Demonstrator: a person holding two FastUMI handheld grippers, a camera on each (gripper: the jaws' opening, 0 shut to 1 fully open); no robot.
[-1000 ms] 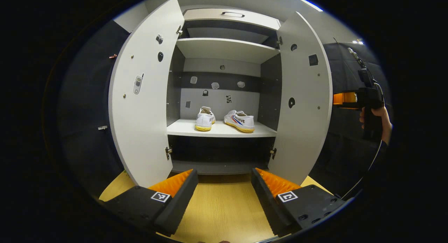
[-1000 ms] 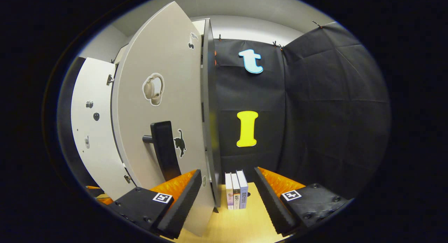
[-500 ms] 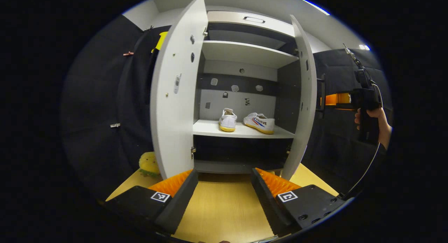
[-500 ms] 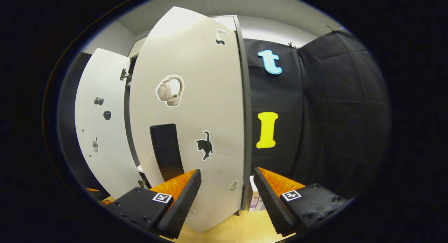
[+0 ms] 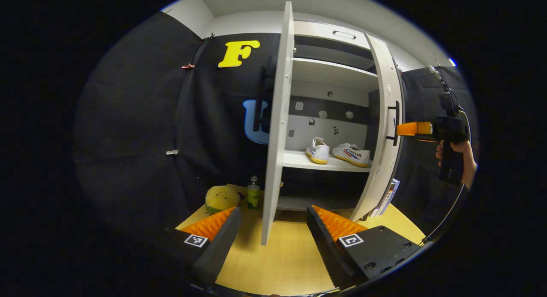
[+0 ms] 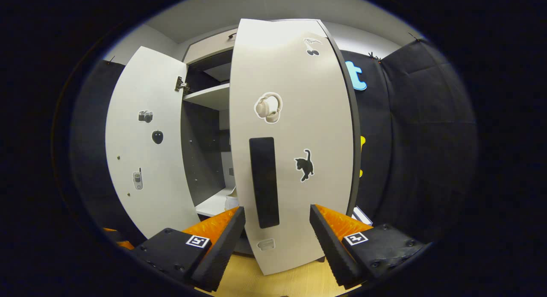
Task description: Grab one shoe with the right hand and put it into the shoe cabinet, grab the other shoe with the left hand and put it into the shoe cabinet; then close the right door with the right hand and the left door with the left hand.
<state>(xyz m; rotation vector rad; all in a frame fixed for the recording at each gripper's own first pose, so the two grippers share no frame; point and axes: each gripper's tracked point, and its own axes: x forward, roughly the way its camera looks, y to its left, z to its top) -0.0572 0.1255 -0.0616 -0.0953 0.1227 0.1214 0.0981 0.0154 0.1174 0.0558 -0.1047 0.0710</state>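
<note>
Wooden desk [image 5: 273, 263] carries the shoe cabinet [image 5: 329, 74]; 2 sneakers [image 5: 337, 151] sit on its shelf, both doors ajar, left gripper [image 5: 273, 233] and right gripper [image 6: 277, 235] spread apart, empty.

Setting: staged recording booth, not a home | Evidence: black cloth walls [image 5: 141, 130] clipped up around a pale wooden tabletop [image 5: 277, 263] | Furnishing: white two-door shoe cabinet [image 5: 329, 74] with sticker-dotted door panels [image 6: 290, 117] | Props: yellow plush toy [image 5: 221, 198], small green bottle [image 5: 254, 194]
</note>
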